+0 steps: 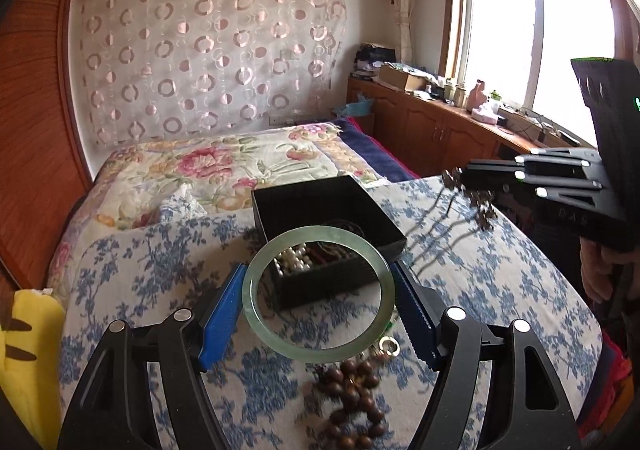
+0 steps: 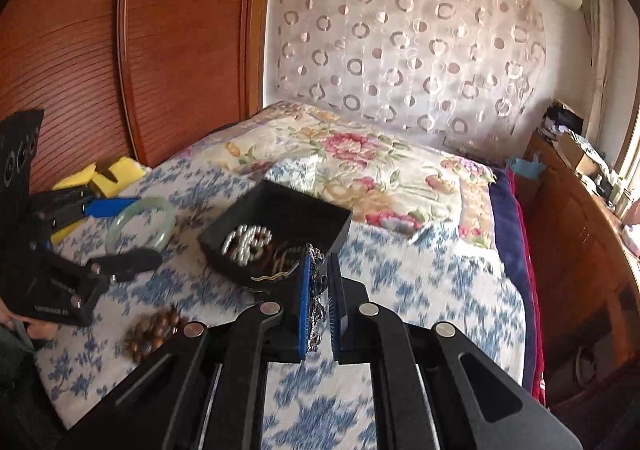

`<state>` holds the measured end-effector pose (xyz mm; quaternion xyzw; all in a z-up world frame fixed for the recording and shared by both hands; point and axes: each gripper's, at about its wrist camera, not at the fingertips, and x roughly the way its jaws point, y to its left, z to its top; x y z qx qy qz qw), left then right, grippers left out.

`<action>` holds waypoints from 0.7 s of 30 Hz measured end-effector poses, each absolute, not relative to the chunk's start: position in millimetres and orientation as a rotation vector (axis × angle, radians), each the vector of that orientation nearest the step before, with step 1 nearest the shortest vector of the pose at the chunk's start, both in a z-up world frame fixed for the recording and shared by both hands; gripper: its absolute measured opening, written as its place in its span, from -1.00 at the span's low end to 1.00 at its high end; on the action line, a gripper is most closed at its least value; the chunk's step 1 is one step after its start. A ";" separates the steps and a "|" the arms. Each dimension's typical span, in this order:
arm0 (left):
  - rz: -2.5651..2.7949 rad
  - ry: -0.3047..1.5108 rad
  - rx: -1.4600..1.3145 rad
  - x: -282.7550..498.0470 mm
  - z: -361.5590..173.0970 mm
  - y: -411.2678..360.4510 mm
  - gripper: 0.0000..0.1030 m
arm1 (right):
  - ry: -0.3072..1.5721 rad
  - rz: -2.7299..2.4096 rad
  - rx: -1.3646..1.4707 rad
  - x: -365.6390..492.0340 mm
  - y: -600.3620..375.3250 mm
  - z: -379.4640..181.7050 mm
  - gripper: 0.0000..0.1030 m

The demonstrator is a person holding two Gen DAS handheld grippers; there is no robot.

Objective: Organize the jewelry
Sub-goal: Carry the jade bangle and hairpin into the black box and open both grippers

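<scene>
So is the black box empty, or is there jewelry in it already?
Not empty. The open black box already holds a cluster of pearl beads and some darker pieces beside them, visible in both wrist views.

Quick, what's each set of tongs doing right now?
Left tongs: shut on the jade bangle, gripped across its width.
Right tongs: shut on a dark metal chain.

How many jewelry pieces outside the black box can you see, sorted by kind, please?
Jade bangle, in the left gripper: 1
Dark metal chain piece, in the right gripper: 1
Brown wooden bead strand, on the blue floral cloth: 1
Total: 3
</scene>
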<state>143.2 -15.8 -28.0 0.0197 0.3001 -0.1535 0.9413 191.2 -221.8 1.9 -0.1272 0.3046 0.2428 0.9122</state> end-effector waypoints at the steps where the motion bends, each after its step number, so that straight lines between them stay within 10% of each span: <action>1: -0.312 0.614 0.042 147.4 -27.3 -15.4 0.34 | 0.625 0.506 -0.254 196.6 -220.9 3.7 -0.82; 21: -0.258 0.667 0.051 219.6 -31.5 -13.1 0.34 | 0.749 0.665 -0.153 281.3 -172.0 -52.8 -0.81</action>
